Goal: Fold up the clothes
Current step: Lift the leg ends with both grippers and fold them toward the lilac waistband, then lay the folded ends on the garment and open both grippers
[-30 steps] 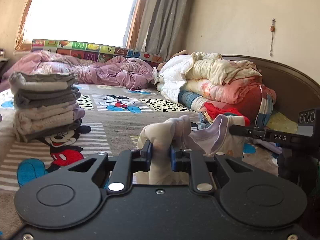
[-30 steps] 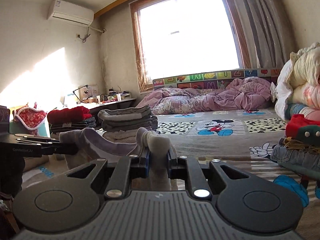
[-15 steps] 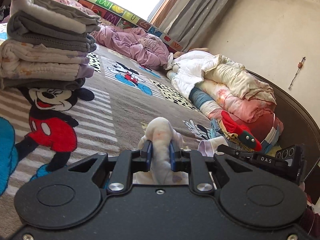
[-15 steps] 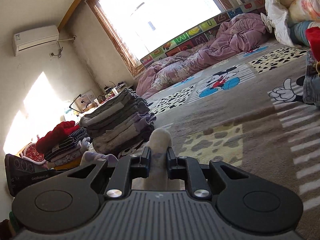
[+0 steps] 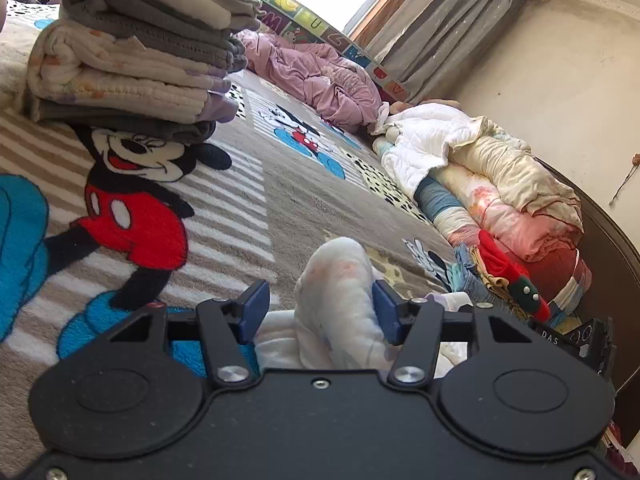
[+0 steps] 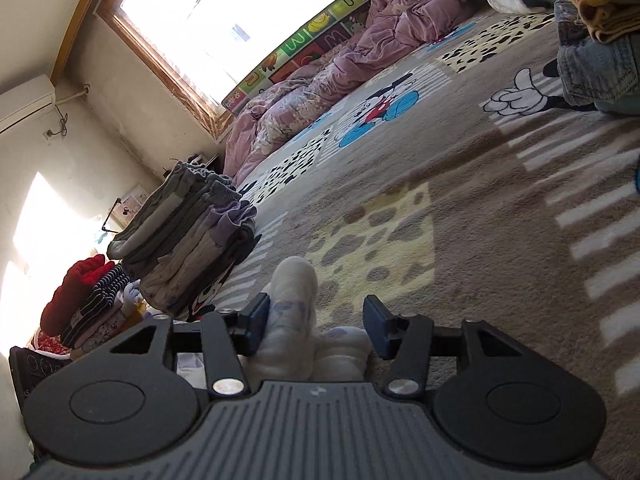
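The left gripper (image 5: 320, 312) stands spread apart, the white garment (image 5: 340, 300) bunched loose between its fingers, touching only the right pad. Its view alone shows the quilt pile (image 5: 500, 196). The right gripper (image 6: 316, 322) is likewise parted, cloth against its left pad; only there the red clothes (image 6: 72, 292) appear beyond the folded stack (image 6: 188, 240).

Lower part of the pale garment (image 5: 340, 320) behind the left gripper's (image 5: 320, 308) body; blue jeans (image 6: 600, 68) cropped at frame edge
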The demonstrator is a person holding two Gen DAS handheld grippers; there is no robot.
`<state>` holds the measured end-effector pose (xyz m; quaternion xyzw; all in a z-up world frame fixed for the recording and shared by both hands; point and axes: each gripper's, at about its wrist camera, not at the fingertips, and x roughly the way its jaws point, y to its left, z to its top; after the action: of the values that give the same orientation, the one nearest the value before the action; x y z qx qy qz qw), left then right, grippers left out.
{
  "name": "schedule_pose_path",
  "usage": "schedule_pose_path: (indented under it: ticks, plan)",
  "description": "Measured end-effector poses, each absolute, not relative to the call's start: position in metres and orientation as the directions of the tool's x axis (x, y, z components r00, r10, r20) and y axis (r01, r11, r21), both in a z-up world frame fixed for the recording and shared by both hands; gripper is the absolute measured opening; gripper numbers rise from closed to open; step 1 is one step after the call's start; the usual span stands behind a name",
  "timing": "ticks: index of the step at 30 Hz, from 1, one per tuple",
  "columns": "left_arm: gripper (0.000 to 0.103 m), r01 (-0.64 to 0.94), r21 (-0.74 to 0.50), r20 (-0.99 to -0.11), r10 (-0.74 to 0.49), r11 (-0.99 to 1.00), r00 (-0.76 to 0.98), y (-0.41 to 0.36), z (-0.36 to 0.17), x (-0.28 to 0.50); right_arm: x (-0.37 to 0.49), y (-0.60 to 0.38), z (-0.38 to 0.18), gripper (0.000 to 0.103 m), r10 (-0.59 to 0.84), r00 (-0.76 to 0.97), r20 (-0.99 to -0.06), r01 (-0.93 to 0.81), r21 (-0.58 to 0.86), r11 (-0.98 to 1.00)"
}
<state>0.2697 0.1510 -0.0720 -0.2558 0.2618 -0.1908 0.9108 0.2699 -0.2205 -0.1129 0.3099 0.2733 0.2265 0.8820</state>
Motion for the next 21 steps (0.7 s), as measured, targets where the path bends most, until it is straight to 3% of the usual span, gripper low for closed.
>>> schedule_pose_path:
  ticks: [5, 7, 10, 12, 15, 21]
  plan:
    - [0.056, 0.240, -0.478, -0.270, -0.401, 0.845, 0.875, 0.152, -0.045, 0.238, 0.241, -0.216, -0.084, 0.061, 0.479, 0.816, -0.324, -0.281, 0.501, 0.819]
    - [0.056, 0.313, -0.413, -0.211, -0.424, 0.855, 0.881, 0.145, -0.033, 0.222, 0.226, -0.210, -0.073, 0.061, 0.461, 0.835, -0.299, -0.328, 0.402, 0.855]
    - [0.056, 0.414, -0.302, -0.205, -0.482, 0.859, 0.852, 0.121, -0.026, 0.213, 0.212, -0.195, -0.057, 0.061, 0.508, 0.825, -0.250, -0.455, 0.239, 0.858]
    - [0.056, 0.435, -0.227, -0.248, -0.484, 0.871, 0.839, 0.103, -0.031, 0.215, 0.211, -0.182, -0.050, 0.063, 0.561, 0.793, -0.239, -0.538, 0.157, 0.828]
    - [0.056, 0.442, -0.167, -0.319, -0.472, 0.881, 0.822, 0.086, -0.046, 0.227, 0.218, -0.170, -0.051, 0.064, 0.616, 0.748, -0.246, -0.601, 0.142, 0.786]
    - [0.056, 0.446, -0.173, -0.428, -0.475, 0.878, 0.769, 0.082, -0.077, 0.251, 0.240, -0.161, -0.078, 0.067, 0.604, 0.700, -0.382, -0.581, 0.188, 0.792]
